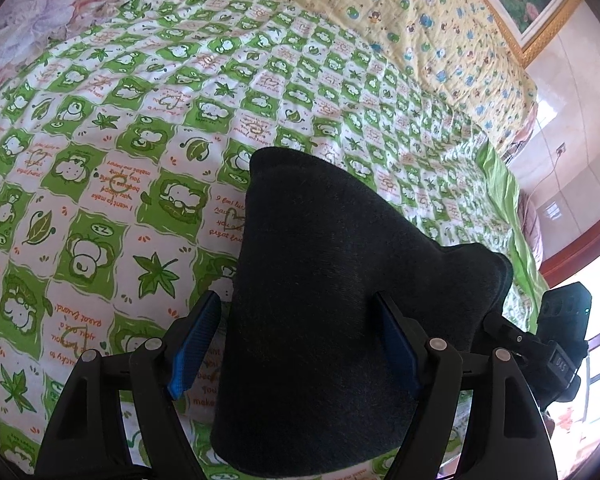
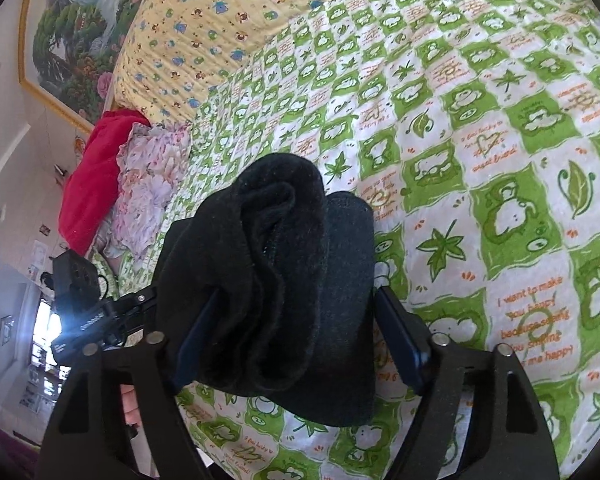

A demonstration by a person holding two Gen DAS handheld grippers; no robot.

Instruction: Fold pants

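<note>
The black pants (image 1: 320, 300) lie folded into a compact bundle on the green-and-white patterned bedsheet (image 1: 100, 160). My left gripper (image 1: 296, 344) is open, its blue-padded fingers (image 1: 192, 348) standing either side of the bundle. In the right wrist view the pants (image 2: 284, 280) show bunched folds at the near end. My right gripper (image 2: 300, 344) is open too, with its fingers (image 2: 400, 344) either side of the cloth. The other gripper's body shows at the right edge of the left wrist view (image 1: 556, 340) and at the left of the right wrist view (image 2: 84, 304).
A yellow quilt (image 1: 400, 12) with cartoon animals lies at the head of the bed. A floral cloth (image 2: 148, 184) and a red cloth (image 2: 92, 184) lie at the bed's side. A framed painting (image 2: 72, 32) hangs on the wall. The bed edge (image 1: 512, 208) runs near a window.
</note>
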